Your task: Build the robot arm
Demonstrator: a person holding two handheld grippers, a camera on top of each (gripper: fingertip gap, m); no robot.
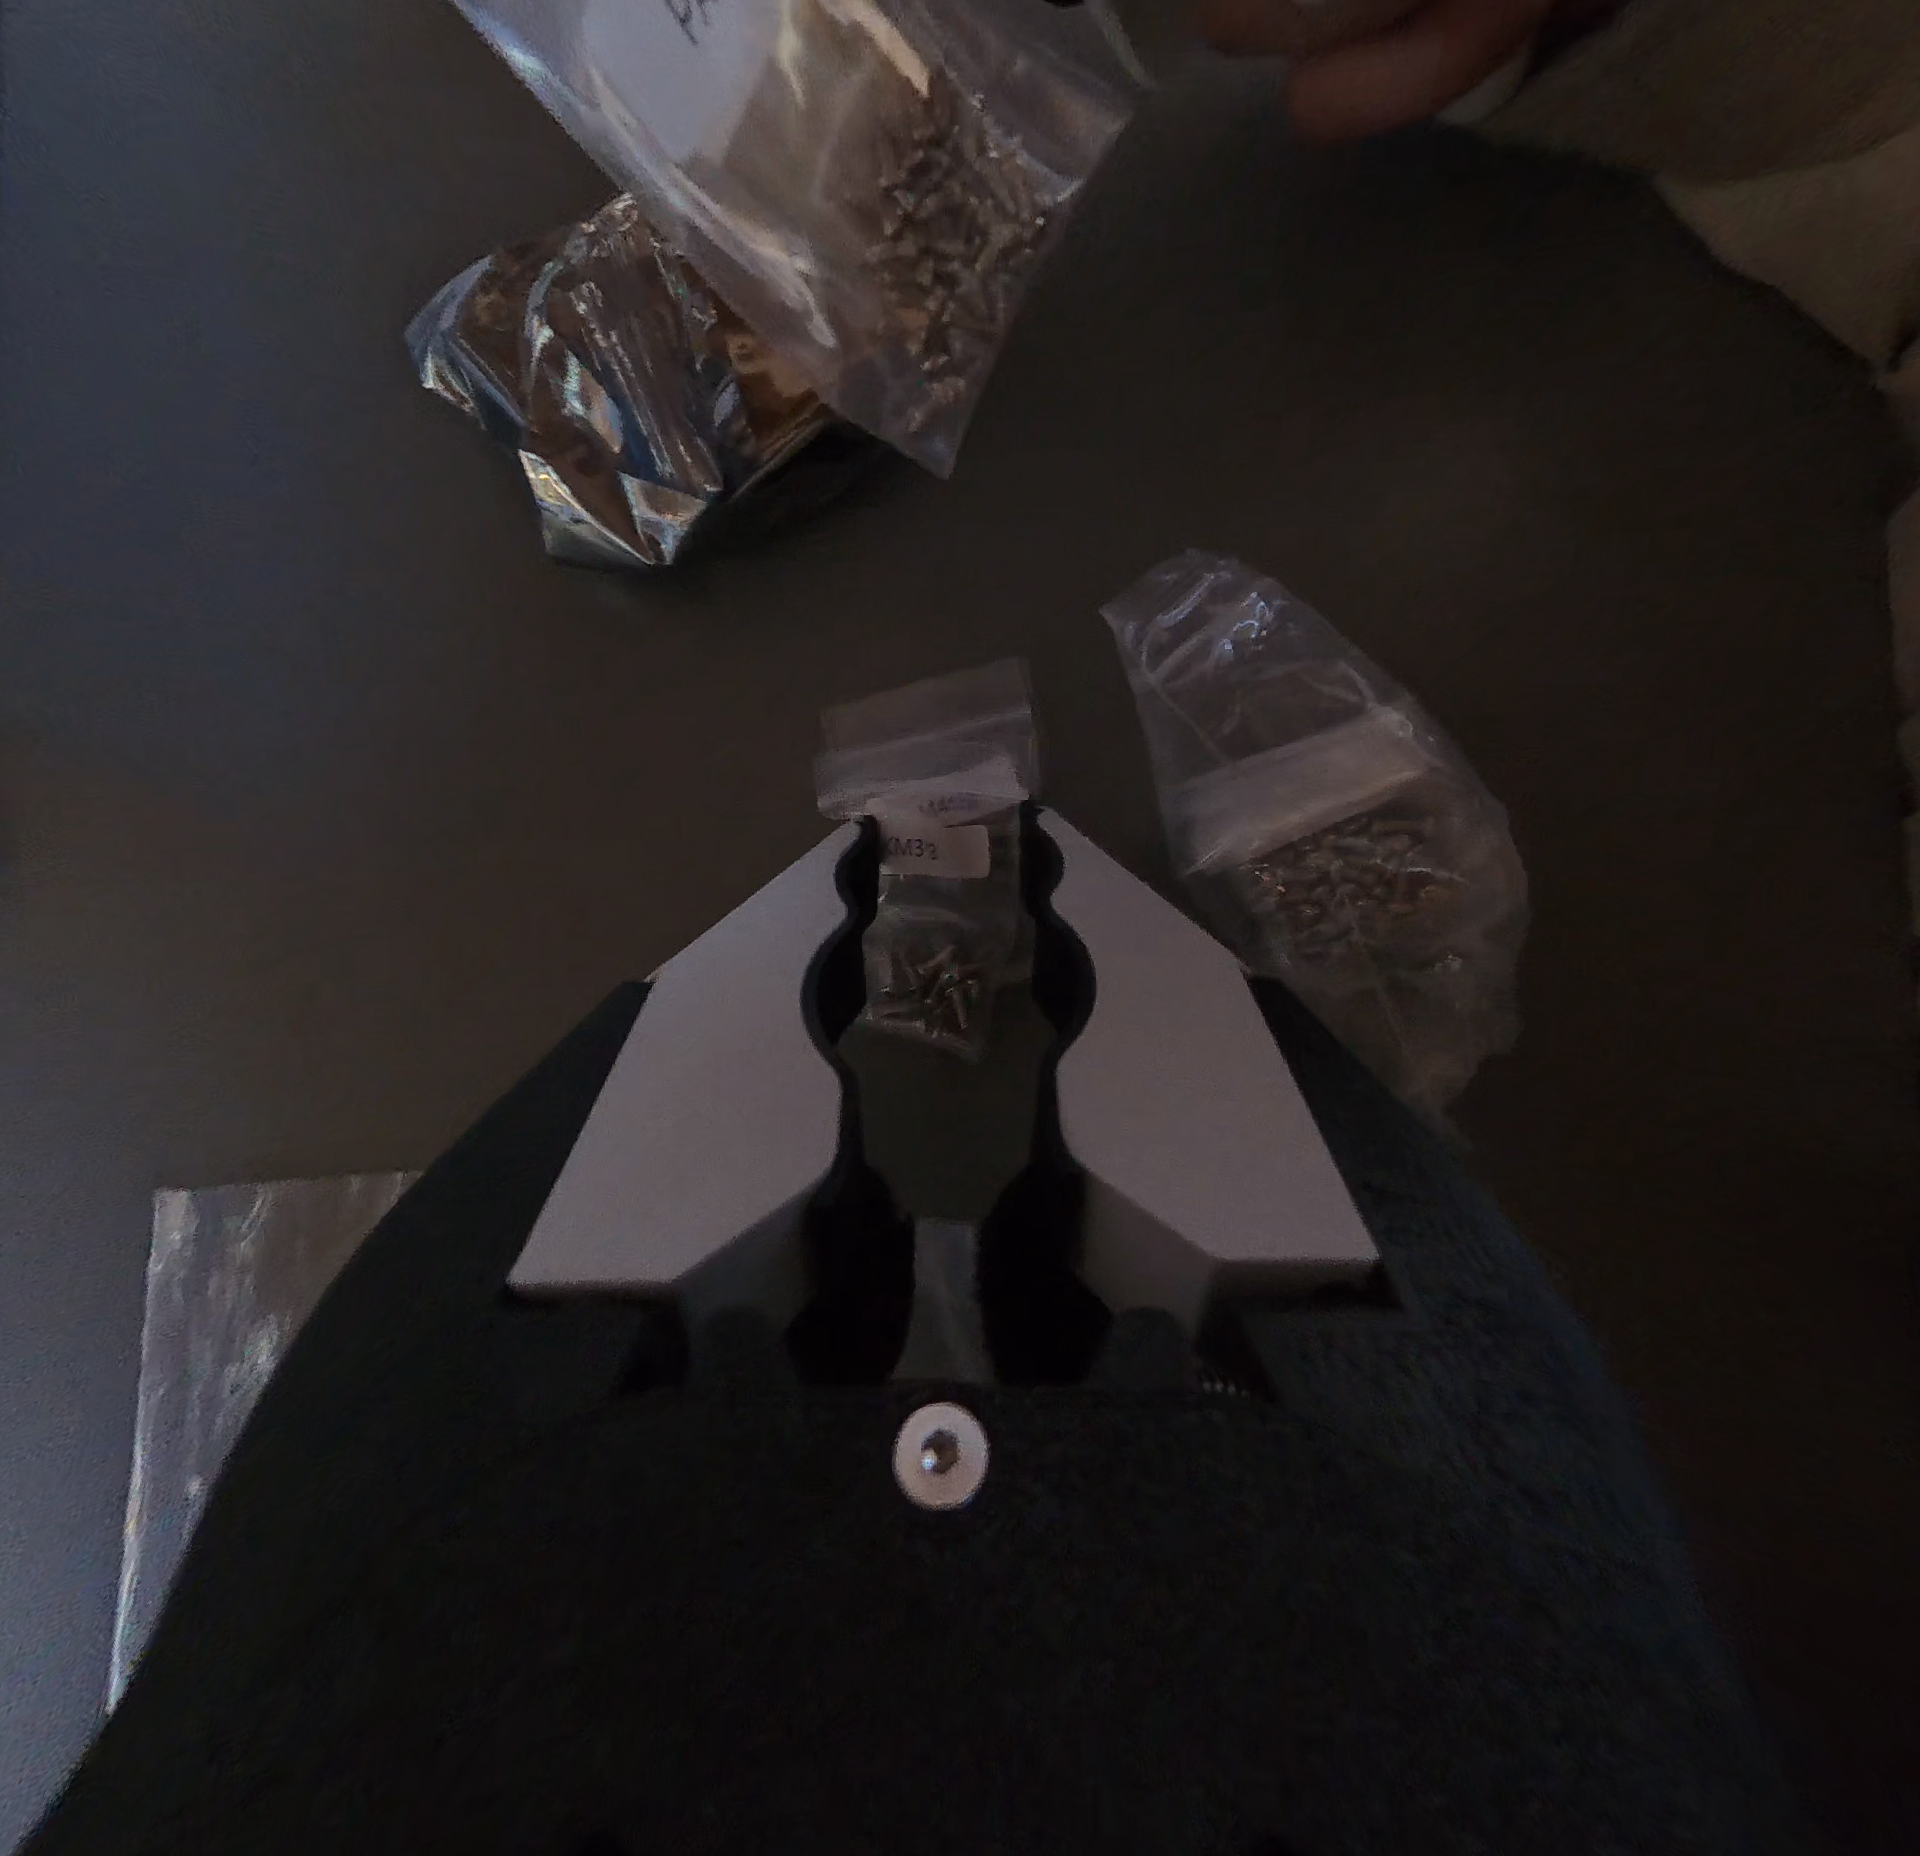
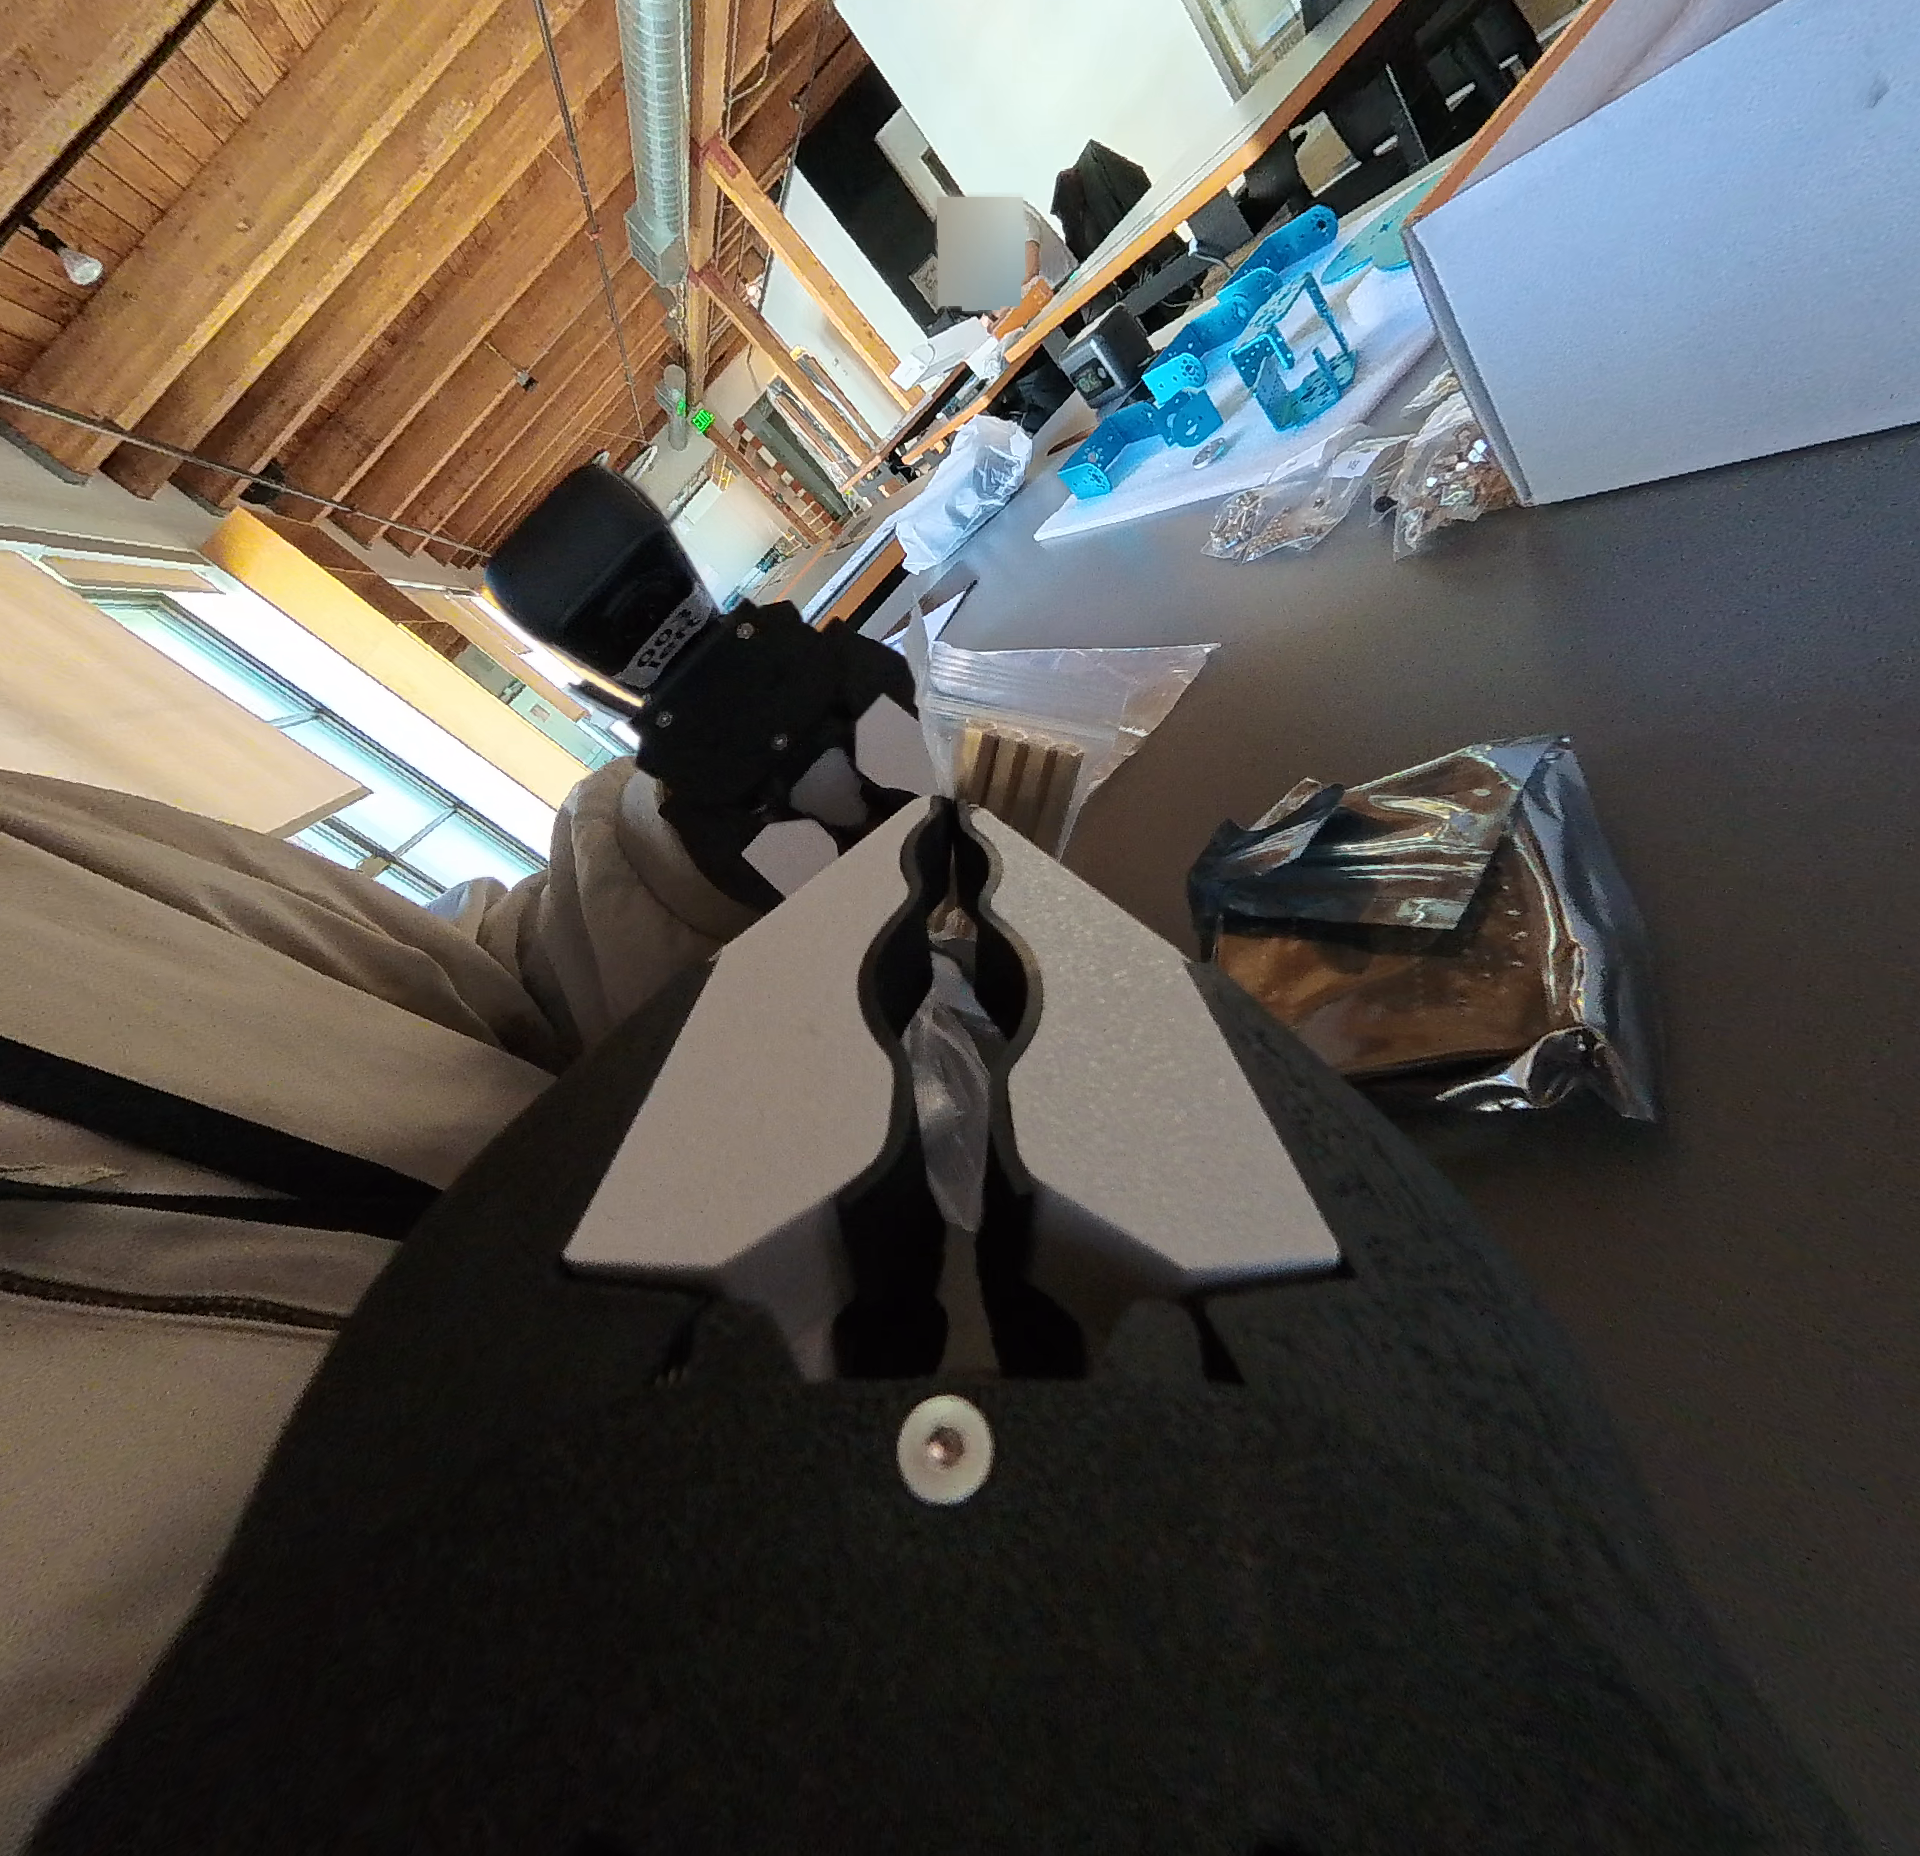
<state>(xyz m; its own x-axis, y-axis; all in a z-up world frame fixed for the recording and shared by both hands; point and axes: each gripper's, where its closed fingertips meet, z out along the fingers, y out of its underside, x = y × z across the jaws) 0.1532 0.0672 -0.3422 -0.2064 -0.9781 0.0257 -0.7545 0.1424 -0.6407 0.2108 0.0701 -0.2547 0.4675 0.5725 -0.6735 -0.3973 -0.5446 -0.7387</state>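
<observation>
Only the left wrist view shows the left gripper (image 1: 948,830), fingers apart, straddling a small clear bag of screws (image 1: 928,907) on the dark grey tabletop (image 1: 260,663). A larger screw bag (image 1: 1340,850) lies just right of the fingers. Only the right wrist view shows the right gripper (image 2: 951,819) clamped on crumpled clear plastic (image 2: 948,1100), with a silver foil pouch (image 2: 1455,923) to its right, under timber ceiling beams (image 2: 312,196).

Dark tabletop (image 1: 260,663) (matte) bears screw bags (image 1: 1340,850) and foil pouch (image 1: 603,393).
</observation>
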